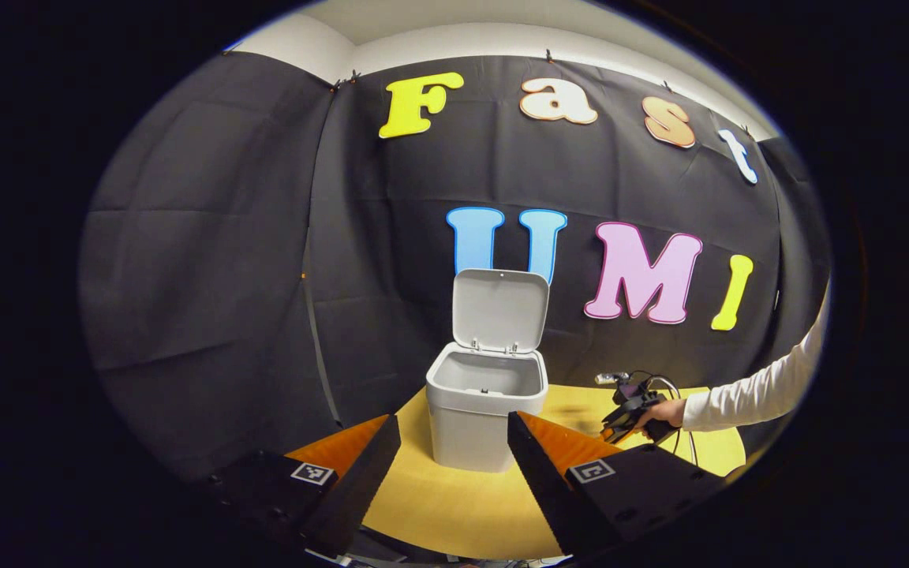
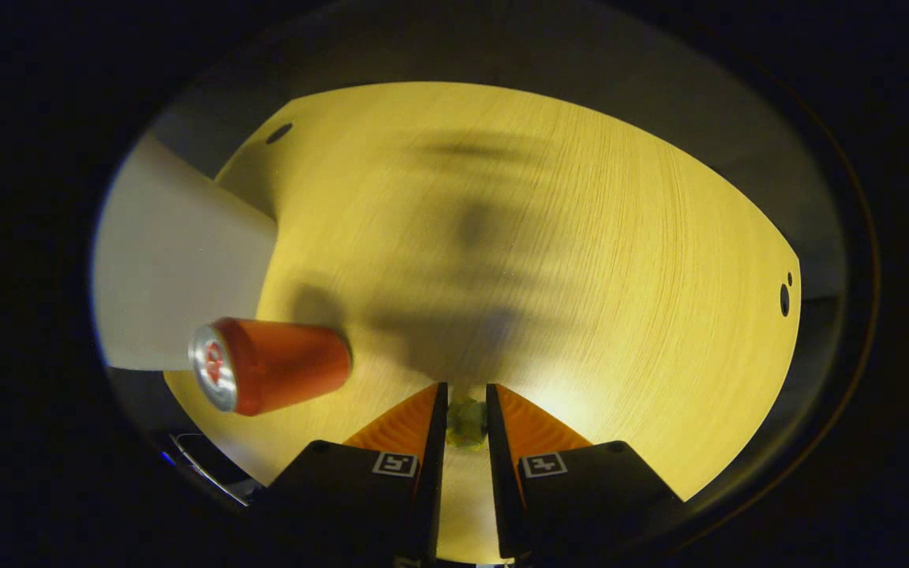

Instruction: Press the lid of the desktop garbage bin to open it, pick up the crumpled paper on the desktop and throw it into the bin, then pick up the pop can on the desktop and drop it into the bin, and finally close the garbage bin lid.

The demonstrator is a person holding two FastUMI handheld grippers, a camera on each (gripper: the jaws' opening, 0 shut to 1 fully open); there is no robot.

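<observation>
The white desktop bin [image 1: 470, 426] stands on the yellow table [image 1: 454, 505] with its lid [image 1: 500, 309] swung upright; what lies inside it is hidden. My left gripper [image 1: 453, 418] hovers open in front of the bin, nothing between its fingers. To the bin's right, a hand in a white sleeve holds my right gripper [image 1: 628, 410] pointing down at the table. In the right gripper view, that right gripper [image 2: 466, 388] is closed narrowly on the small crumpled paper [image 2: 466, 422] at table level. The red pop can [image 2: 273, 364] stands just left of it, beside the bin's wall [image 2: 178, 268].
A small plug and cables [image 1: 608, 378] lie at the table's back edge behind the right gripper. The round tabletop [image 2: 581, 237] has small holes [image 2: 784, 300] near its rim, and dark floor lies beyond the edge.
</observation>
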